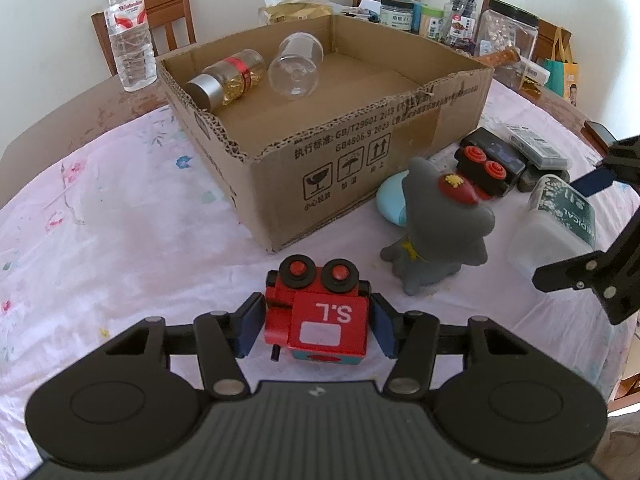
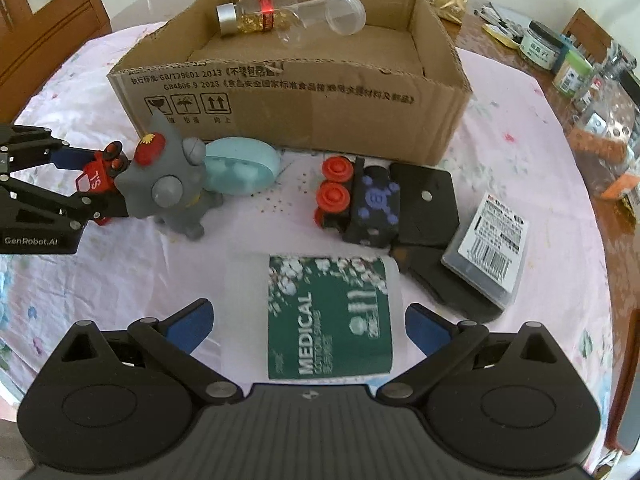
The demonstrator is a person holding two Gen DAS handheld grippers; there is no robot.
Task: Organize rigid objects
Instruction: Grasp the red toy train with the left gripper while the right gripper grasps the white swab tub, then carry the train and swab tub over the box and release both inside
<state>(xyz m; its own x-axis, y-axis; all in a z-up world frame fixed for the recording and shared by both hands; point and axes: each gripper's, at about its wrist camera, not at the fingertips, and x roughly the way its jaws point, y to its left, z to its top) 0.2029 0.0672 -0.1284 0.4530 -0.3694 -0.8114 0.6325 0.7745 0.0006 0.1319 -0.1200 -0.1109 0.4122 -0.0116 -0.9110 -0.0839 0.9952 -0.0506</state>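
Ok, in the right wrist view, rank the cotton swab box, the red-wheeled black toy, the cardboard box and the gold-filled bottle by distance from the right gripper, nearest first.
1. Cotton swab box: between the open jaws of the right gripper.
2. Red-wheeled black toy: beyond it, slightly right of centre.
3. Cardboard box: behind the toy, centre.
4. Gold-filled bottle: lying inside the box along its far wall.

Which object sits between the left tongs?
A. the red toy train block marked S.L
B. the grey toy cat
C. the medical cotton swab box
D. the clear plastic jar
A: the left tongs press both sides of the red toy train block, in front of the cardboard box.
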